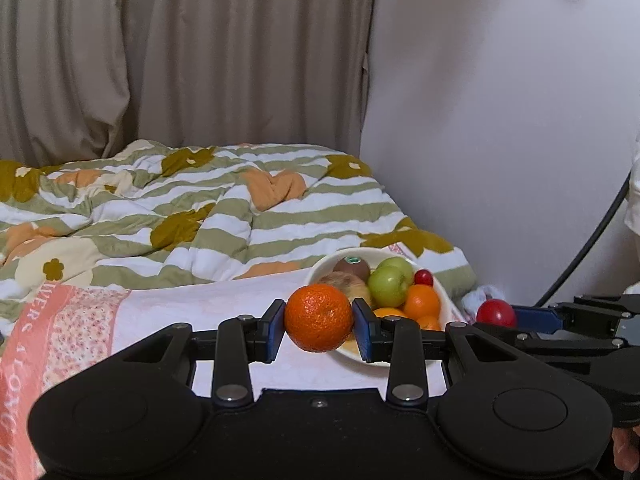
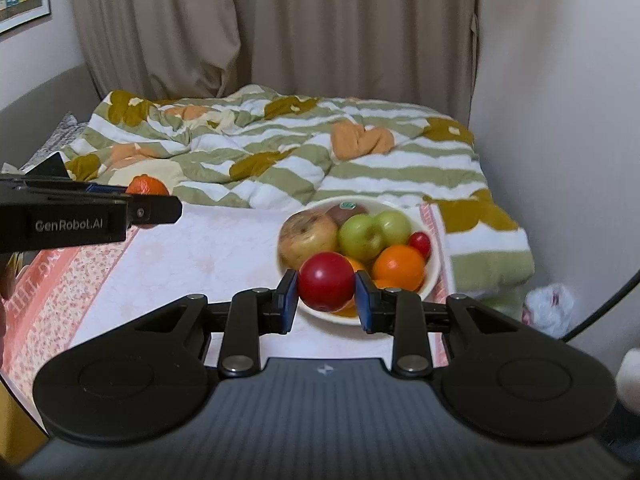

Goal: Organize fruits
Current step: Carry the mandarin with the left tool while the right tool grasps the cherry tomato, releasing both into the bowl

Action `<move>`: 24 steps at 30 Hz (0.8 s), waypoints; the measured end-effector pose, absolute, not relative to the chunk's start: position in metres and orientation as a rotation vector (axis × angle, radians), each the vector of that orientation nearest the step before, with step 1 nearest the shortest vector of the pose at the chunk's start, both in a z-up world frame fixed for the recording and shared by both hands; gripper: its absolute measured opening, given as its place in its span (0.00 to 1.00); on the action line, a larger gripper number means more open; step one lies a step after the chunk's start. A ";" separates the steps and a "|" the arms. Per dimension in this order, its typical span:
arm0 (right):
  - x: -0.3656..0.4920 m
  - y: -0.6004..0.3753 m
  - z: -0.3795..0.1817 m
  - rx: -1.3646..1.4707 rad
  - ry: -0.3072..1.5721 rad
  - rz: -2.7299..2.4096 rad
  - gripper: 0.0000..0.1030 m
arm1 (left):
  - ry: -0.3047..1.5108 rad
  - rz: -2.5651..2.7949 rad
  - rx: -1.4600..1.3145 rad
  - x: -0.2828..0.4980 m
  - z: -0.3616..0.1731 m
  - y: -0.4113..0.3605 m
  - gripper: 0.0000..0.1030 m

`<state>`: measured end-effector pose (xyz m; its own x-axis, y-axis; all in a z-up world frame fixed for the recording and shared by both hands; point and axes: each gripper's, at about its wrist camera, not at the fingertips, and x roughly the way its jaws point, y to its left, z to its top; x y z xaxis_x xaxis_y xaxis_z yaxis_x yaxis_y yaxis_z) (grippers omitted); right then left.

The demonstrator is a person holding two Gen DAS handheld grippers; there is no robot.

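My left gripper (image 1: 319,317) is shut on an orange mandarin (image 1: 319,316), held above the white cloth in front of a white bowl (image 1: 443,296). That mandarin (image 2: 146,186) and the left gripper (image 2: 140,196) also appear at the left of the right wrist view. My right gripper (image 2: 326,293) is shut on a red plum-like fruit (image 2: 326,286), just over the near rim of the bowl (image 2: 434,272); the same red fruit (image 1: 496,313) shows at the right of the left wrist view. The bowl holds green apples (image 2: 362,238), an orange (image 2: 399,266), a brownish apple (image 2: 308,236), a kiwi (image 2: 346,210) and a small red fruit (image 2: 420,242).
A white and pink floral cloth (image 2: 200,256) covers the surface under the bowl. Behind it lies a rumpled striped quilt (image 2: 280,152), with curtains (image 2: 280,20) and a wall beyond. A crumpled plastic bag (image 2: 548,308) lies at the right, and a black cable (image 1: 592,240) hangs there.
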<state>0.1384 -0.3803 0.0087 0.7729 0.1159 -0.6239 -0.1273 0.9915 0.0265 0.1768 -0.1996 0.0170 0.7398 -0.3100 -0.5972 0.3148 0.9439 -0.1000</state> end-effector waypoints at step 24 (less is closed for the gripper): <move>0.205 -0.456 -0.055 -0.006 0.738 0.140 0.44 | 0.794 -0.297 0.016 0.243 -0.086 -0.274 0.38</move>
<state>0.2054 -0.4555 -0.0553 0.7308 0.1248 -0.6711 -0.1292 0.9907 0.0435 0.2432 -0.2739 -0.0855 0.6613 -0.2567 -0.7048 0.2688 0.9583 -0.0968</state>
